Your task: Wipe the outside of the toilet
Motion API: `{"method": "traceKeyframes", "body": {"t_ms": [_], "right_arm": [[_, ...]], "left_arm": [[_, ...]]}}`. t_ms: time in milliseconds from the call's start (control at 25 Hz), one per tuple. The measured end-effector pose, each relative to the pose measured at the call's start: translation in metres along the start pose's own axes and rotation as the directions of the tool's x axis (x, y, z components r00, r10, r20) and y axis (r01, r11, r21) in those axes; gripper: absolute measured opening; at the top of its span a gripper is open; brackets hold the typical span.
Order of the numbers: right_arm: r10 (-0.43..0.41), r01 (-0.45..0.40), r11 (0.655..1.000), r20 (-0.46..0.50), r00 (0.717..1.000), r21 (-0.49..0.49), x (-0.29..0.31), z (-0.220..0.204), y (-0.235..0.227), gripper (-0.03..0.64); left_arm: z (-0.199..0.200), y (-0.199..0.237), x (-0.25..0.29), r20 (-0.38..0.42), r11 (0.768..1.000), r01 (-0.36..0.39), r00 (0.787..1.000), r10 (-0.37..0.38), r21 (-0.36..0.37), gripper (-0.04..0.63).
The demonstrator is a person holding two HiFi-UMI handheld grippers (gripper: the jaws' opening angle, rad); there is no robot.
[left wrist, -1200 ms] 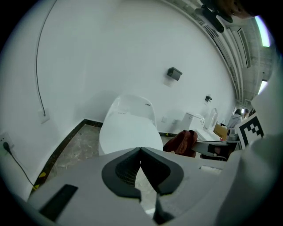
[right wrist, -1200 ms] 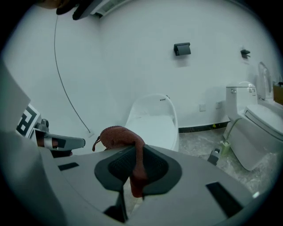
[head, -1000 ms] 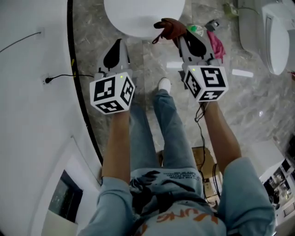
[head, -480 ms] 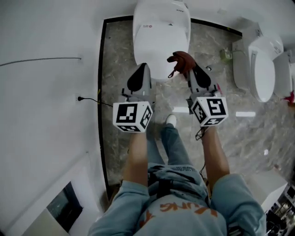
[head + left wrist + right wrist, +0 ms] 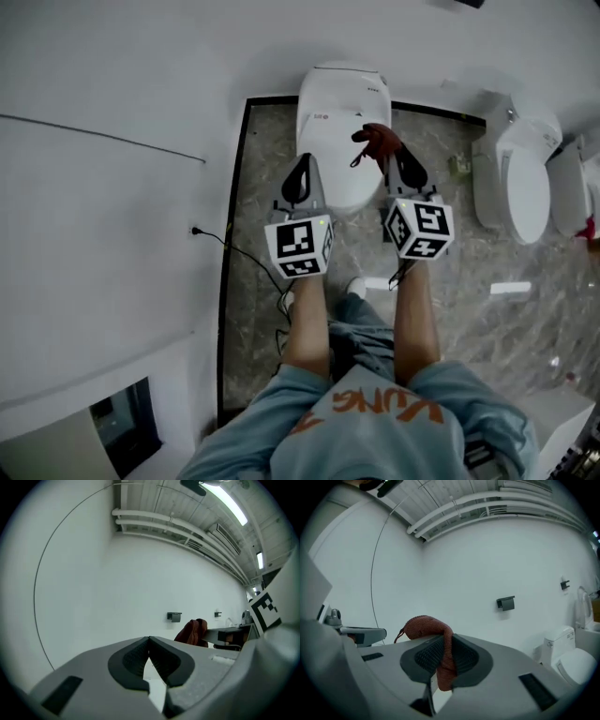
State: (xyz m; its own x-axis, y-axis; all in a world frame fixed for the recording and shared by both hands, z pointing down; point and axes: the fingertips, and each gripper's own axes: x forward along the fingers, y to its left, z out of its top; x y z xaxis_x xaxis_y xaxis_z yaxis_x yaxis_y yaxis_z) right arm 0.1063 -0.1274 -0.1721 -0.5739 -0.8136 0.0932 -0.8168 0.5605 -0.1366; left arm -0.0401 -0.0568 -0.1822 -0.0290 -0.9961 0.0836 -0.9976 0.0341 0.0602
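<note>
- Right gripper (image 5: 443, 656) is clamped on the rust-red cloth (image 5: 426, 626); left gripper (image 5: 150, 656) is closed and empty.
- Toilet (image 5: 342, 131) stands at the floor's far edge, against the wall.
- Cloth is held above it with no contact visible. Wiped share is unreadable: fits pre-wipe or post-wipe.

The cloth (image 5: 377, 141) in my right hand-held gripper (image 5: 442, 658) is rust-red; toilet (image 5: 342, 103) white; floor (image 5: 258, 187) grey-veined marble; marker cubes (image 5: 418, 229) black-and-white.

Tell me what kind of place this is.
Probably a bathroom showroom or test room rather than a home bathroom: a white closed-lid toilet ahead, a second white toilet beside it with no partition, a grey marble-look floor, and a black wall-mounted holder.
</note>
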Motion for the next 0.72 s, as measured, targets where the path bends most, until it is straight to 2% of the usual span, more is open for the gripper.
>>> {"method": "traceKeyframes", "body": {"t_ms": [120, 280, 480, 720], "right_arm": [[0.000, 0.001, 0.999, 0.037, 0.999, -0.032, -0.010, 0.024, 0.000, 0.051], [-0.008, 0.011, 0.999, 0.067, 0.998, -0.051, -0.020, 0.046, -0.014, 0.051], [0.013, -0.004, 0.994, 0.087, 0.996, -0.108, -0.022, 0.070, -0.013, 0.051], [0.005, 0.009, 0.994, 0.122, 0.992, -0.112, -0.022, 0.076, -0.009, 0.051]], "left_arm": [[0.027, -0.004, -0.005, 0.060, 1.000, 0.008, 0.998, -0.009, 0.012, -0.006], [0.053, -0.013, -0.003, 0.101, 0.996, 0.018, 0.995, -0.027, 0.085, -0.006], [0.071, -0.012, -0.002, 0.180, 0.999, 0.042, 0.983, -0.047, 0.035, -0.006], [0.072, -0.017, 0.001, 0.179, 0.997, 0.074, 0.981, -0.076, 0.020, -0.006]]}}
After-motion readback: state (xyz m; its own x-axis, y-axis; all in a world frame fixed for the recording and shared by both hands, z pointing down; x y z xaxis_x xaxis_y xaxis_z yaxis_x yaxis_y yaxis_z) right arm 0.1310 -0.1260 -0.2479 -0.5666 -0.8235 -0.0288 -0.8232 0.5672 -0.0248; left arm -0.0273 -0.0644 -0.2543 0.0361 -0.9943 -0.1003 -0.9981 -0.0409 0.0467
